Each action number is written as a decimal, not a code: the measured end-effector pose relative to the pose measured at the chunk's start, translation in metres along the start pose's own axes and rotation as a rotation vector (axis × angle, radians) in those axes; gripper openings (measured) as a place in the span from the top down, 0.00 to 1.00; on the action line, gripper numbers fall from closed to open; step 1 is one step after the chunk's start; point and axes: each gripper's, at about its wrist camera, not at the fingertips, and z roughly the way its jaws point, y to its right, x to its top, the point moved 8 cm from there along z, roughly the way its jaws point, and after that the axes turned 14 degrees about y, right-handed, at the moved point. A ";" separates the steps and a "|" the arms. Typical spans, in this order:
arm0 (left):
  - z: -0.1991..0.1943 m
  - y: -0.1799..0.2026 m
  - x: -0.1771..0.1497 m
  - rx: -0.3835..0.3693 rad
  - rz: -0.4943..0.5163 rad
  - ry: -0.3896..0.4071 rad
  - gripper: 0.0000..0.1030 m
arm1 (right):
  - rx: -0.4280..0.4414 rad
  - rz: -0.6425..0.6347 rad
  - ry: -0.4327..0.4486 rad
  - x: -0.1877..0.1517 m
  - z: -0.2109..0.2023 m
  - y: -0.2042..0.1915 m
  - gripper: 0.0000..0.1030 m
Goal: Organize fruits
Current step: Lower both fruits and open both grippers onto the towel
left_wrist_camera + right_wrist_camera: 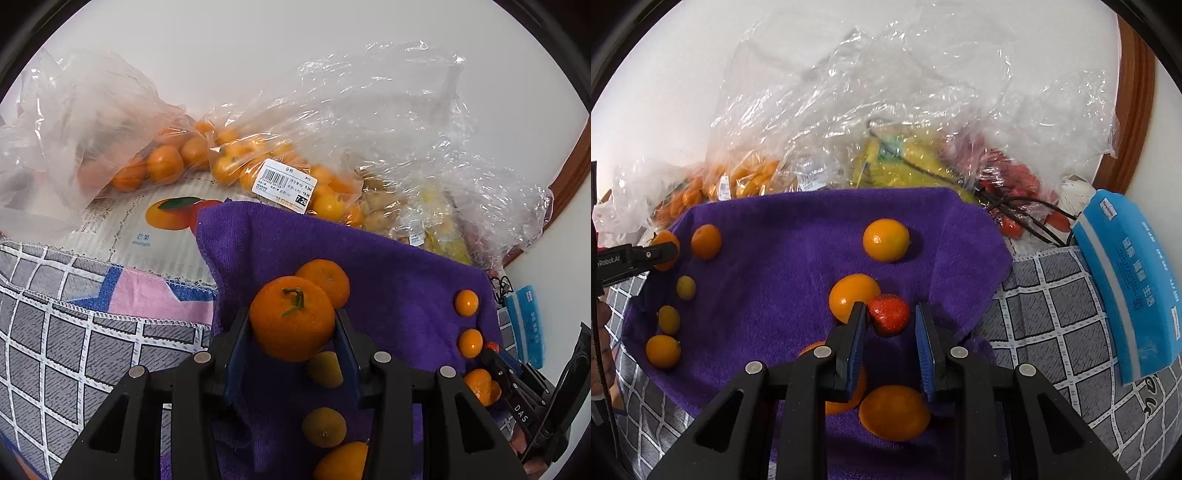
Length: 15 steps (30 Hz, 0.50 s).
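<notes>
My left gripper (291, 314) is shut on a stemmed mandarin (291, 325), held just above the purple towel (388, 266). In the right wrist view that gripper (665, 253) shows at the towel's left edge. My right gripper (891, 308) is shut on a small red fruit (889, 315) low over the towel (775, 240), beside an orange (853, 295). From the left wrist view the right gripper (487, 352) sits at the towel's right edge. Several oranges and small kumquats lie loose on the towel, among them one orange (886, 240) and one kumquat (686, 287).
Clear plastic bags line the back: oranges (166, 162), labelled kumquats (284, 181), bananas (897, 162), red fruit (1015, 181). A blue tissue pack (1126, 280) lies right of the towel on a checked cloth (1052, 314). A black cable (1027, 214) trails near the bags.
</notes>
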 end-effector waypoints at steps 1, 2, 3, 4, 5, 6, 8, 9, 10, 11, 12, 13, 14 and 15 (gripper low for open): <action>0.001 0.001 0.000 0.001 0.001 -0.002 0.60 | 0.002 0.004 -0.004 -0.001 0.001 0.001 0.74; 0.003 0.001 -0.001 0.001 0.001 -0.005 0.60 | 0.002 0.005 -0.006 -0.001 0.001 0.001 0.74; 0.004 0.001 -0.002 0.003 0.002 -0.008 0.60 | 0.001 0.006 -0.007 -0.001 0.002 0.001 0.74; 0.006 0.001 -0.003 0.009 0.003 -0.014 0.60 | 0.001 0.005 -0.008 -0.002 0.002 0.002 0.74; 0.007 0.001 -0.003 0.014 0.003 -0.019 0.60 | 0.001 0.004 -0.009 -0.002 0.003 0.001 0.74; 0.008 0.001 -0.005 0.017 0.003 -0.024 0.60 | 0.001 0.003 -0.011 -0.003 0.003 0.001 0.74; 0.010 0.002 -0.007 0.024 0.010 -0.034 0.60 | -0.001 0.002 -0.011 -0.003 0.003 0.001 0.74; 0.011 0.003 -0.009 0.027 0.014 -0.038 0.60 | -0.001 0.002 -0.011 -0.003 0.003 0.001 0.74; 0.012 0.003 -0.010 0.029 0.016 -0.040 0.60 | 0.001 0.001 -0.012 -0.003 0.003 0.001 0.74; 0.013 0.003 -0.012 0.033 0.019 -0.048 0.60 | 0.000 0.001 -0.011 -0.003 0.003 0.001 0.74; 0.014 0.003 -0.013 0.034 0.020 -0.055 0.60 | 0.000 0.002 -0.011 -0.003 0.003 0.001 0.74; 0.015 0.003 -0.015 0.034 0.021 -0.062 0.60 | 0.002 0.004 -0.011 -0.003 0.003 0.001 0.74; 0.016 0.003 -0.016 0.034 0.021 -0.066 0.60 | 0.004 0.003 -0.012 -0.003 0.003 0.001 0.74; 0.016 0.004 -0.016 0.036 0.023 -0.066 0.60 | 0.004 0.003 -0.011 -0.003 0.003 0.001 0.74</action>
